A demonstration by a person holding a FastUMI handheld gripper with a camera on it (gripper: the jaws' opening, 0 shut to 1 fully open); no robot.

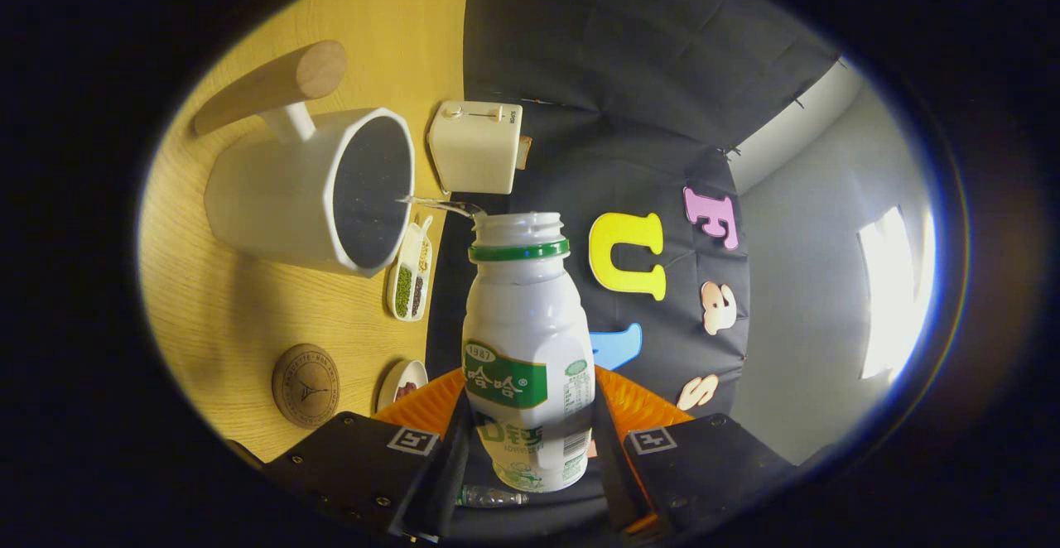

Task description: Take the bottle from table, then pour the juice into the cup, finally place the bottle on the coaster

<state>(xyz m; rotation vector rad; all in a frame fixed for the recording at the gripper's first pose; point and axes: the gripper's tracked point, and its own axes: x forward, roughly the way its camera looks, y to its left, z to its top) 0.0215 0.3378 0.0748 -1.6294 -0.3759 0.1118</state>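
Hand-held gripper clamped both fingers on the uncapped bottle | bottle was tipped, thin stream running into the white cup on the worktop | advice: hold mouth over rim, tilt slowly | coaster lay near

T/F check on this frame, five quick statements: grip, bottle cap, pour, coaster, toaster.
1. The gripper is shut on the bottle. True.
2. The bottle is capped. False: its mouth is open, only a green ring below it.
3. A stream runs from the bottle into the white cup. True.
4. The bottle stands on the coaster. False: the coaster lies bare on the table.
5. The toaster lies between the fingers. False: it is beyond the cup.
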